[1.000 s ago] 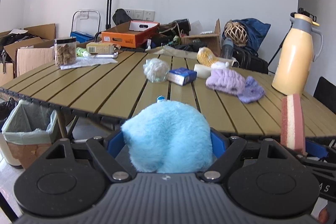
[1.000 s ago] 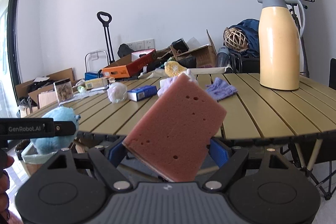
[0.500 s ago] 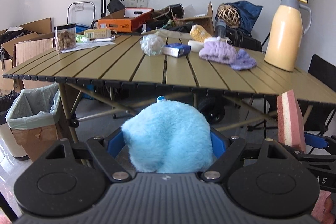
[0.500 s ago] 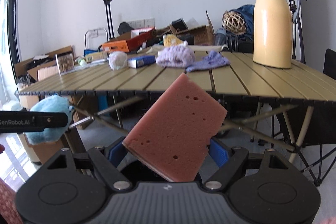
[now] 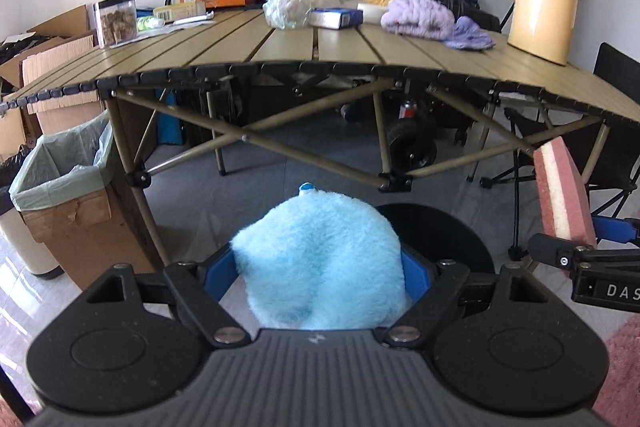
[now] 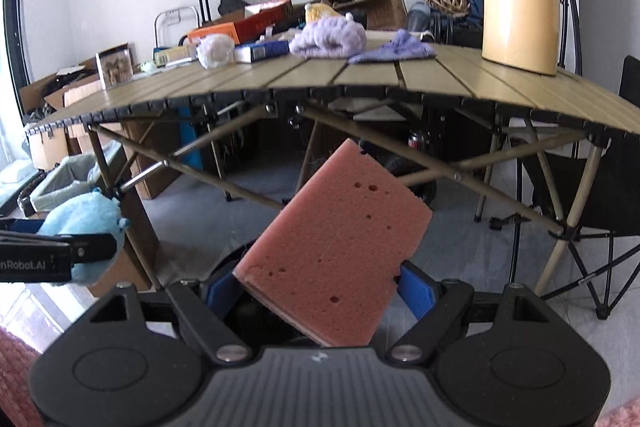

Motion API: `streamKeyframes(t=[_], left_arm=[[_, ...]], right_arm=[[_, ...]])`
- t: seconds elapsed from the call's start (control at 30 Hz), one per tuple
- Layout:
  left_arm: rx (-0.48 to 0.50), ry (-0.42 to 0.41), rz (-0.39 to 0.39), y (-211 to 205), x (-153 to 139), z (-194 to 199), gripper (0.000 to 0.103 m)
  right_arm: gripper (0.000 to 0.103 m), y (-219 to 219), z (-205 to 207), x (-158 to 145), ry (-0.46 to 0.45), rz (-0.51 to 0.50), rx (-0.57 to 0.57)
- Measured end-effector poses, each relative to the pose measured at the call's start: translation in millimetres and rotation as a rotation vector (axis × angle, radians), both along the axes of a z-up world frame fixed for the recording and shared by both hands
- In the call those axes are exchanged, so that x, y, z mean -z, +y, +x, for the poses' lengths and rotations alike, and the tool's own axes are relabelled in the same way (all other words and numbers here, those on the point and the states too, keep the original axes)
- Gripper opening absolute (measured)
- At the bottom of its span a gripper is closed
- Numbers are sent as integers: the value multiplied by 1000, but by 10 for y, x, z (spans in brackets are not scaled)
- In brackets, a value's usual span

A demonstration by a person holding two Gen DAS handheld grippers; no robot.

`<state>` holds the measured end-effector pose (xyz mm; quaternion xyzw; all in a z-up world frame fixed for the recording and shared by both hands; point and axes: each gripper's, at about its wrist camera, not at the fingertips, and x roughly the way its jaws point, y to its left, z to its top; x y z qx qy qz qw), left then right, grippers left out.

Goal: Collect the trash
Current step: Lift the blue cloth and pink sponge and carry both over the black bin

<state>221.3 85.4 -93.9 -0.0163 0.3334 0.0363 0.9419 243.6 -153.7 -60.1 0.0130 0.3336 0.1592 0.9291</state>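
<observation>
Open grey floor (image 5: 248,187) lies ahead, below the slatted olive folding desk (image 5: 280,47). The desk's crossed metal braces (image 5: 304,155) bar passage underneath. The cardboard bin with a pale green liner (image 5: 64,183) stands open-topped at left, just beside a desk leg (image 5: 132,163). A black folding chair (image 6: 600,227) blocks the right side.

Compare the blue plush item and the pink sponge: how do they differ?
The blue plush item is fluffy and rounded; the pink sponge is a flat, porous slab, tilted. The plush sits in the left gripper, the sponge in the right gripper. Both are held below table height.
</observation>
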Motion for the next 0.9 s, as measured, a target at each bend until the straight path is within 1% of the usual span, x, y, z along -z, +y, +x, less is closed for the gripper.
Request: streamKeyframes(t=[0.6,0.9], left_arm=[[-5,150,10,-49,249,201,83],[9,219,-8,-153,337,380,83]], right_arm=[[82,-337,167,192,74,38,128],[82,-467,259,279,111,59,181]])
